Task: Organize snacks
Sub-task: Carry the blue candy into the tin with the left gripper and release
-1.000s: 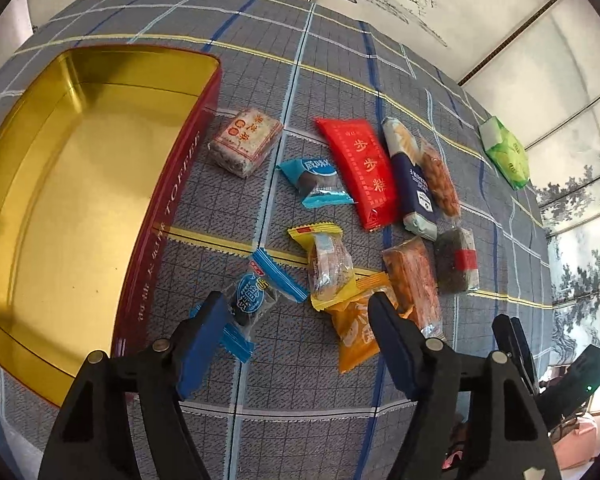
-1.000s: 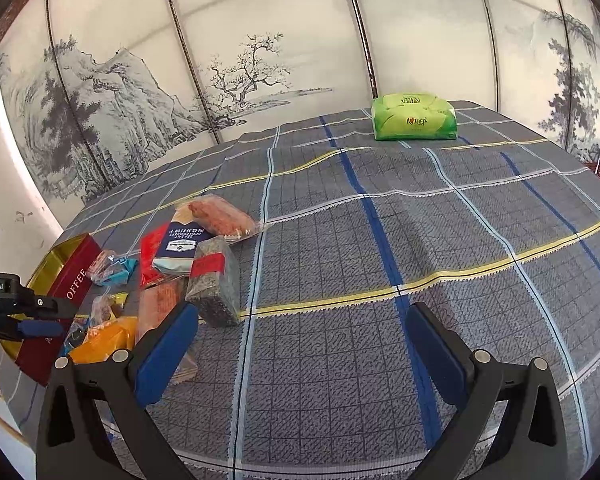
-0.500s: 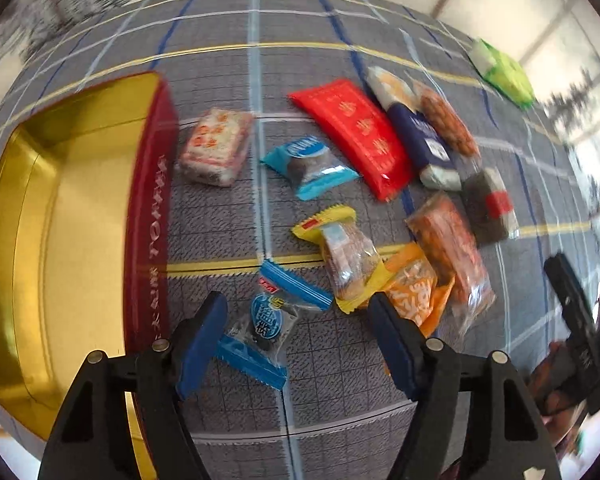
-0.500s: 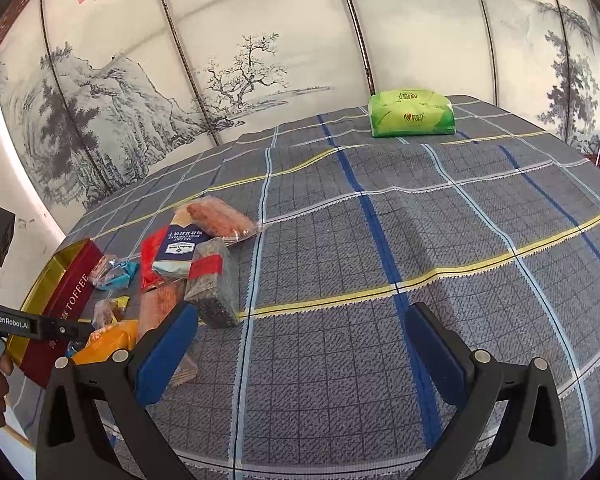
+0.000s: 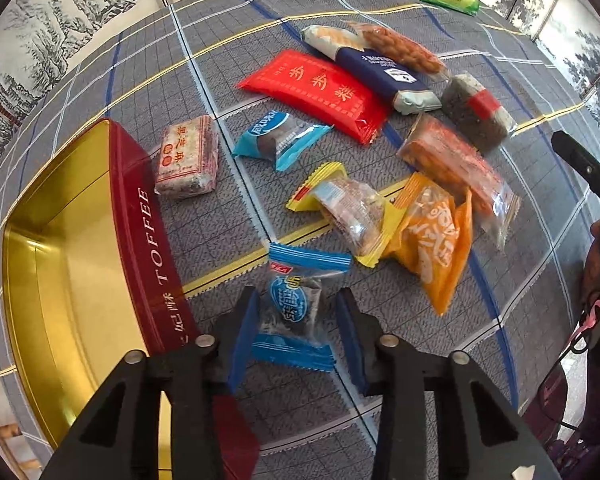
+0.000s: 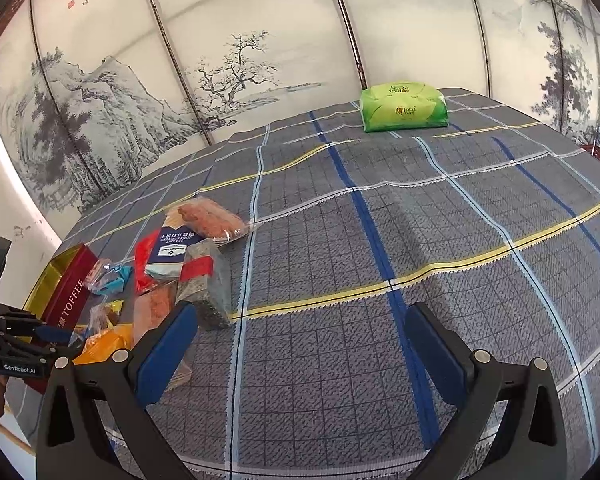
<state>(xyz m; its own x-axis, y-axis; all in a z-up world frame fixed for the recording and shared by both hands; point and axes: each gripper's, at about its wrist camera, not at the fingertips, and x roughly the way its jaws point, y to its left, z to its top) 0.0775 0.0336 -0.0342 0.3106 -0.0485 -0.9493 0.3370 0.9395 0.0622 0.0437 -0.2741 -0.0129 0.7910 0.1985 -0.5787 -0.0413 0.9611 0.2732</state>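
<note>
- Blue-wrapped candy (image 5: pixel 296 312) is lying on the plaid cloth of the surface (image 6: pixel 480 240), just beside the red wall of the toffee tin (image 5: pixel 148 240), and sitting between the blue pads of the left hand-held gripper (image 5: pixel 296 332).
- Its jaws have just been closing around that candy; the left pad is touching the wrapper, while a thin gap is showing at the right pad, so a firm grip cannot be told.
- Snacks are crowding the cloth beyond the candy: a yellow-ended packet (image 5: pixel 348 212) and an orange packet (image 5: pixel 436 240) are overlapping, with a red packet (image 5: pixel 320 92) and a navy packet (image 5: pixel 376 72) further off.
- Gold tin interior is lying open at the left, its rim running along the left pad.
- The right hand-held gripper (image 6: pixel 300 344) is hanging with its jaws wide apart and nothing between them, above a broad bare stretch of cloth.
- The right wrist view alone is showing that free room reaching to a green pack (image 6: pixel 404 108) near the far edge by the painted screen; the left wrist view alone is showing the candy between the pads.
</note>
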